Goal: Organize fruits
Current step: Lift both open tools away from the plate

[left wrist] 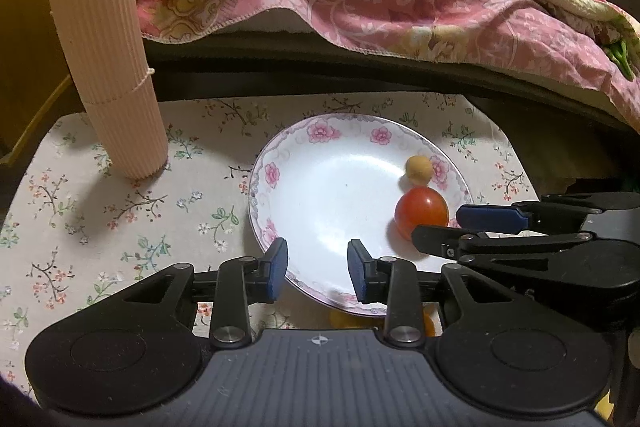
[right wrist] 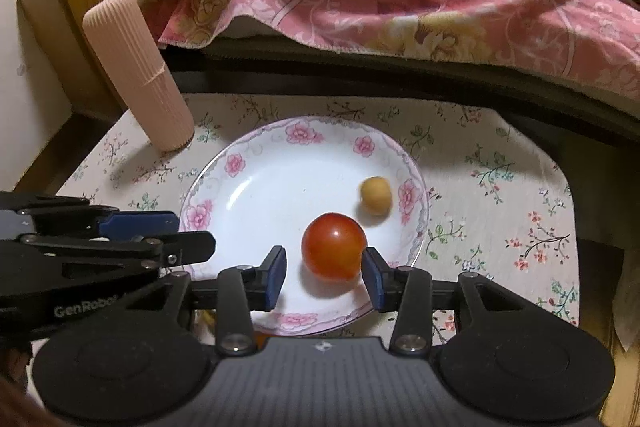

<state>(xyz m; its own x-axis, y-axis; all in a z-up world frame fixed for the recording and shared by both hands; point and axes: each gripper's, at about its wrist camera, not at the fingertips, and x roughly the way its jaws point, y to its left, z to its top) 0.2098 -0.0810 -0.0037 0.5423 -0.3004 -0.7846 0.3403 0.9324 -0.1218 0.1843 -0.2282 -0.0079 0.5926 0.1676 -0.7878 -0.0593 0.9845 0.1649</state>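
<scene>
Both hand-held grippers are hovering over the near rim of a flowered plate [left wrist: 276, 183], side by side. Left hand-held gripper [left wrist: 318, 269] is standing with its blue pads apart and nothing between them, only bare white plate showing in the gap. Right hand-held gripper [right wrist: 325, 273] is also standing slightly parted; a red tomato [right wrist: 334, 245] is sitting in the plate just beyond its fingertips, between the two pads but with a visible gap on the left side, so it is not being gripped. Just behind the tomato, a small tan round fruit [right wrist: 375, 195] is lying near the plate's right rim. Farther out, a ribbed beige cylinder [left wrist: 106, 67] is standing on the floral-clothed worktop [left wrist: 80, 211], and a pink floral quilt [left wrist: 400, 7] is hanging over the bed beyond.
</scene>
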